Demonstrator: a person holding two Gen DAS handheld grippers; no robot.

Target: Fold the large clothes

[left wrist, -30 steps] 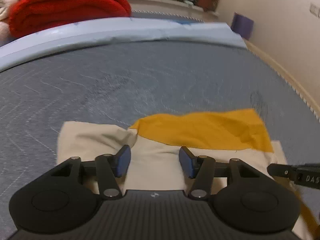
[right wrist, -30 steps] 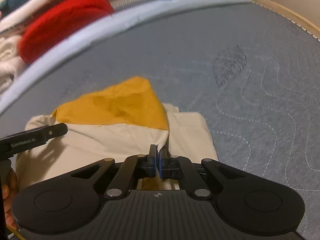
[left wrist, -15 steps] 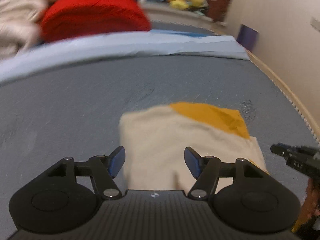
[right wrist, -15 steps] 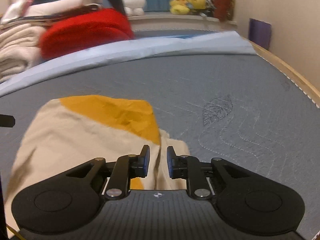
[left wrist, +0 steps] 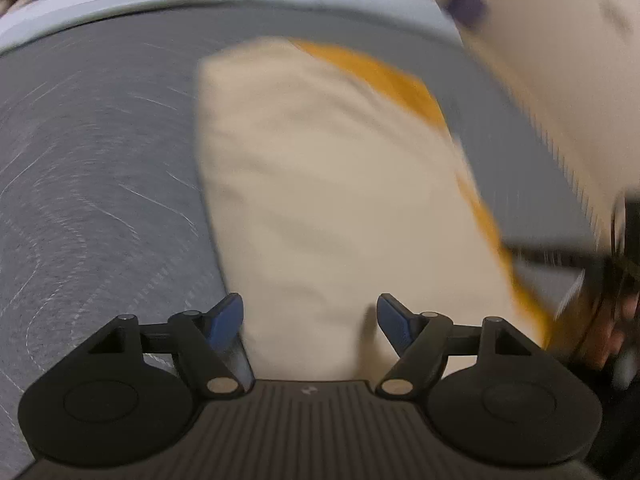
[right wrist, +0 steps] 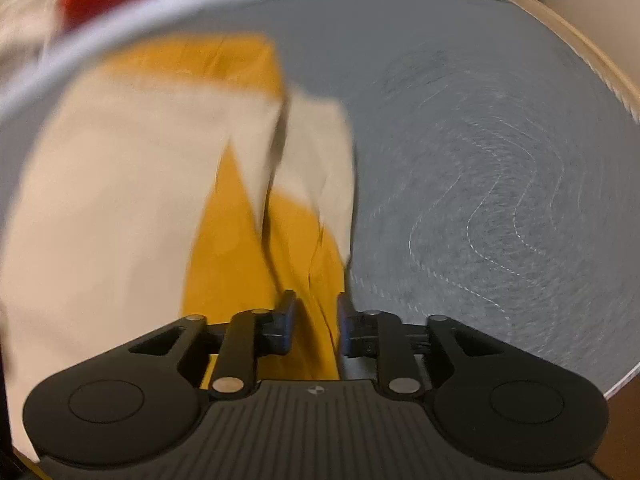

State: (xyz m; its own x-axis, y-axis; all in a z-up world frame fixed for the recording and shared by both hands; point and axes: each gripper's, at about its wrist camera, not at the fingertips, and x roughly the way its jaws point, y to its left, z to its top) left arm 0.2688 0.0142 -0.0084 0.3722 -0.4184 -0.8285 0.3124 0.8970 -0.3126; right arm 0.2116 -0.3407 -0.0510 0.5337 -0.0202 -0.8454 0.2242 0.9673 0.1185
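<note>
Looking along the left tool point(left wrist: 310, 314), the cream and mustard garment point(left wrist: 332, 184) lay folded into a compact block on the grey quilt point(left wrist: 100, 152), with the tool released and empty over its near edge. From the right tool point(right wrist: 314, 320), parted with mustard cloth between its pads but not pinched, the fold looked nearly finished; next probably called for tidying that loose right edge.

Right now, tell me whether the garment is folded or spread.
Folded. The garment lies as a compact cream block on the quilt, with layered edges and yellow panels tucked between them.
</note>
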